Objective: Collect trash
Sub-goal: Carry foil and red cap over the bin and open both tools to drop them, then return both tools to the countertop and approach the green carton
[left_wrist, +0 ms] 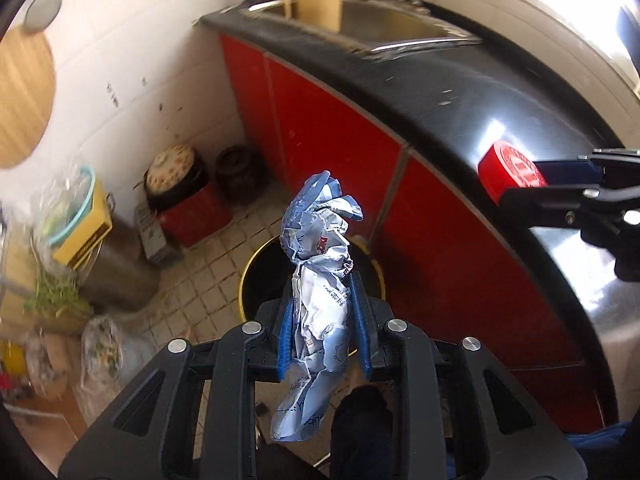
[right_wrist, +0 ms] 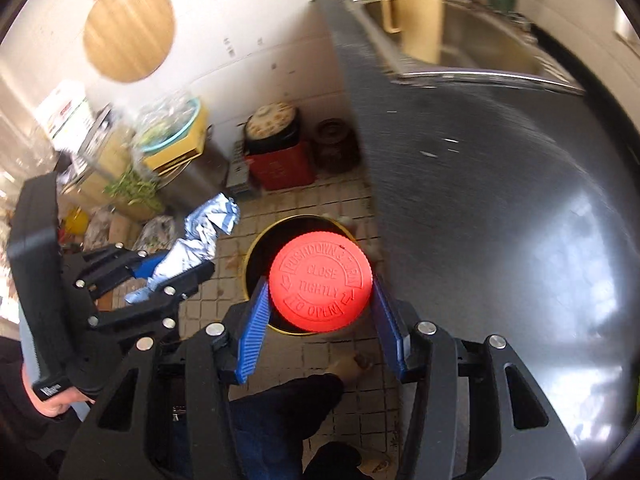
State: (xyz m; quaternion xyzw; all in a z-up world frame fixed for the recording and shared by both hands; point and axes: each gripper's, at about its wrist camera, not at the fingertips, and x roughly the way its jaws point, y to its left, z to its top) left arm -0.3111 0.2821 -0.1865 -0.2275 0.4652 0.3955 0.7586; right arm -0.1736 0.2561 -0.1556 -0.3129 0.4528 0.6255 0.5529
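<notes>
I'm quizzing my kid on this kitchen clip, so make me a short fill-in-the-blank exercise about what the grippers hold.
1. The left gripper is shut on a crumpled ____ wrapper.
2. The right gripper grips a round ____ cap.
3. Below both stands a bin with a ____ rim.

Missing words: blue; red; yellow

Crumpled blue-and-white wrapper (left_wrist: 320,280), pinched upright between the left jaws, top bunched well past their tips. Round red cap (right_wrist: 320,282), embossed "CLOSE TIGHTLY", face-on, clamped between the right jaws. Yellow-rimmed bin (right_wrist: 256,256), open, below both.
</notes>
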